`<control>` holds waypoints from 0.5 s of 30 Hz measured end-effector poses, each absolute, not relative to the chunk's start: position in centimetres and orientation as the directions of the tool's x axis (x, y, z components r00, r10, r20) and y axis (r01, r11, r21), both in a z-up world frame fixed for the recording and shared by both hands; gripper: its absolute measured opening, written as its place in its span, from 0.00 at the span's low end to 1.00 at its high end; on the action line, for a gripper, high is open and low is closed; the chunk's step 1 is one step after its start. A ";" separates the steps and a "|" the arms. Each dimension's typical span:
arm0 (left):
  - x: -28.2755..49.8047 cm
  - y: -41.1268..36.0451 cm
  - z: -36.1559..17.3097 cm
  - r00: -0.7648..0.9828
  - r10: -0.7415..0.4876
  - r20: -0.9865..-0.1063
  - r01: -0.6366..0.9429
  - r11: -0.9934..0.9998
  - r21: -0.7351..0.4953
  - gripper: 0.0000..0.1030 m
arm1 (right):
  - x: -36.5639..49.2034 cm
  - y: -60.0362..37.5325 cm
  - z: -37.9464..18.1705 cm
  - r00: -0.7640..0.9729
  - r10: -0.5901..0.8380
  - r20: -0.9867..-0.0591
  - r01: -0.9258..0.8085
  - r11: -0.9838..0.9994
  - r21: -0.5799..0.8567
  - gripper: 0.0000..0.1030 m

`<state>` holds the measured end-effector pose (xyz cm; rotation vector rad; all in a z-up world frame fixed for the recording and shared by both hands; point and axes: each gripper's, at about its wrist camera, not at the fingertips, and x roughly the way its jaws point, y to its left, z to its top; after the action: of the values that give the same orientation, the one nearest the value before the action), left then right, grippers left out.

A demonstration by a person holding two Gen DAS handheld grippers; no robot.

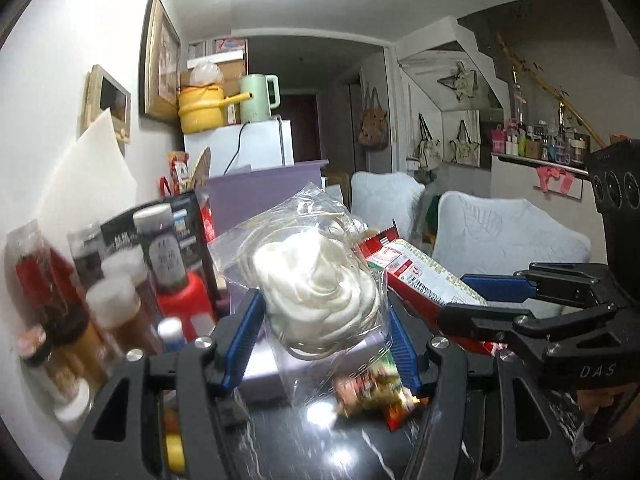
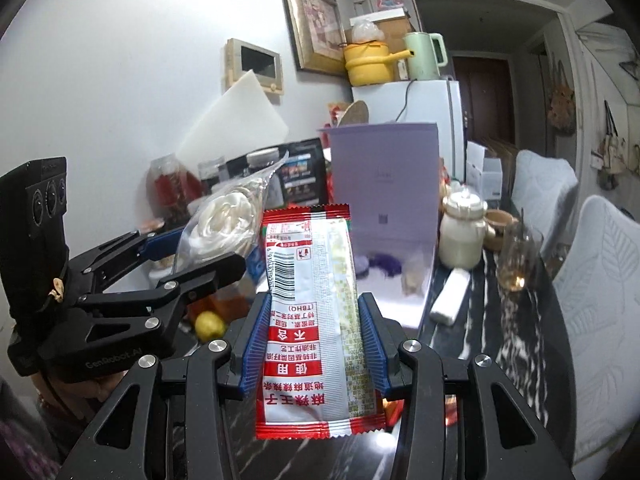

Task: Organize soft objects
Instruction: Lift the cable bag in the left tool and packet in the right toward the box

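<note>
Blue ribbed pads of the right tongs (image 2: 312, 344) are pressing on both long edges of a red-and-white snack packet (image 2: 310, 316), which is standing upright between them, clear of the dark marbled desk (image 2: 500, 380). Left tongs (image 1: 320, 344) are clamping a clear plastic bag (image 1: 316, 280) holding a white coiled bundle, and it too is hanging above the desk. The two loads are riding just beside each other, in front of an open lilac box (image 2: 384, 184). Judging by looks, the packet is proving light, flat and fairly limp, with a glossy film that is likely slipping under a weak pinch; the mid-length hold across its width is keeping it from folding over. The bag is behaving as a soft, squashy load: its loose film is crinkling, and the tongs are appearing to bite the bundle through the plastic, not the slack top. Gripping the film alone is risking a slide, so holding the bulk is looking sounder. Neither item is looking fragile or heavy.
</note>
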<state>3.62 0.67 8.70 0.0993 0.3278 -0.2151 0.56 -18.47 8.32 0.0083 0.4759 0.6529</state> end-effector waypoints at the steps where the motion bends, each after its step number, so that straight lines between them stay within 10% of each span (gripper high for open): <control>1: 4.3 0.7 9.1 0.927 -0.192 -0.322 0.224 0.973 0.064 0.58 | 1.1 -18.3 8.7 0.695 0.586 -0.416 -0.584 0.798 0.148 0.42; 15: 12.8 0.9 11.8 0.956 -0.168 -0.239 0.193 0.977 0.086 0.58 | 9.7 -17.4 12.1 0.744 0.572 -0.346 -0.579 0.810 0.095 0.42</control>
<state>12.83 0.86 11.81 0.1088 0.2327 -0.1838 9.68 -17.41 12.09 -0.0194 0.3730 0.6299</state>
